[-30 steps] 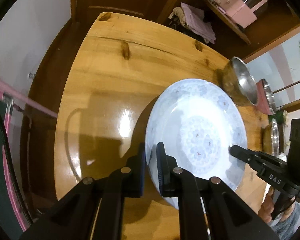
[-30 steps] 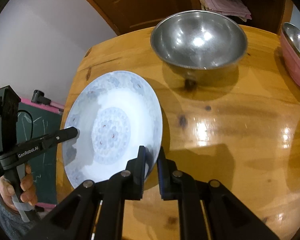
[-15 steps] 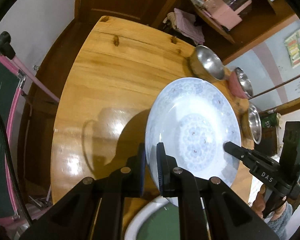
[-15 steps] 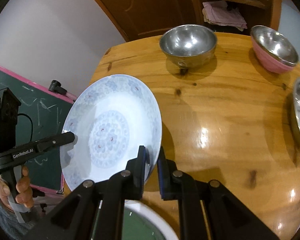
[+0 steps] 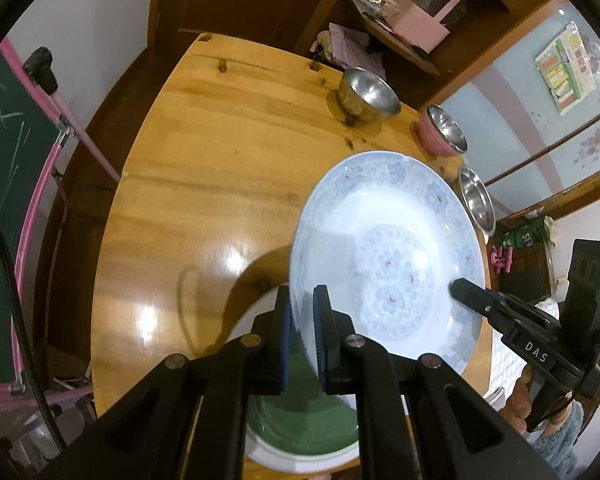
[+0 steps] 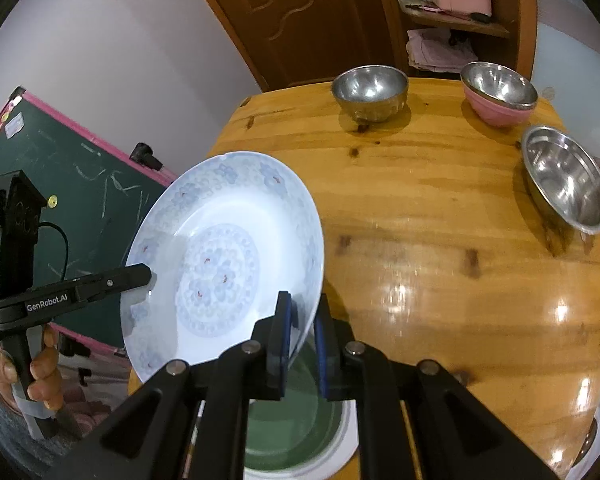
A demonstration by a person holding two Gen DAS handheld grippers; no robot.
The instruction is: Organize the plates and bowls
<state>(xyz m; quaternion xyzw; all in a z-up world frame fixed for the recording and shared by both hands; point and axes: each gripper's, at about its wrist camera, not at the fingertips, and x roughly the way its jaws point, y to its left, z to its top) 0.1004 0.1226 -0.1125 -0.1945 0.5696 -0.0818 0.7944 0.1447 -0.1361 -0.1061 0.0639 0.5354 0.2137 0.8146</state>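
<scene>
Both grippers hold one white plate with a pale blue flower pattern (image 5: 388,256) (image 6: 220,256) up above the wooden table (image 5: 204,160) (image 6: 440,240). My left gripper (image 5: 302,300) is shut on the plate's left rim. At the opposite rim my right gripper (image 6: 302,304) is shut too. Each one shows in the other's view, the right gripper (image 5: 460,286) and the left gripper (image 6: 144,274) clamped on the far rim. Below the raised plate, near the table's front edge, lies a green plate with a white rim (image 5: 300,420) (image 6: 288,432), partly hidden by the fingers.
A deep steel bowl (image 6: 370,88) stands at the table's far side. To its right are a pink bowl with a steel one inside (image 6: 498,94) and a shallow steel bowl (image 6: 564,184) by the right edge. A green chalkboard (image 6: 80,184) stands left of the table.
Both grippers have lifted the patterned plate and carried it back toward the table's near edge. The green plate has come into view beneath it, and the bowls look farther away.
</scene>
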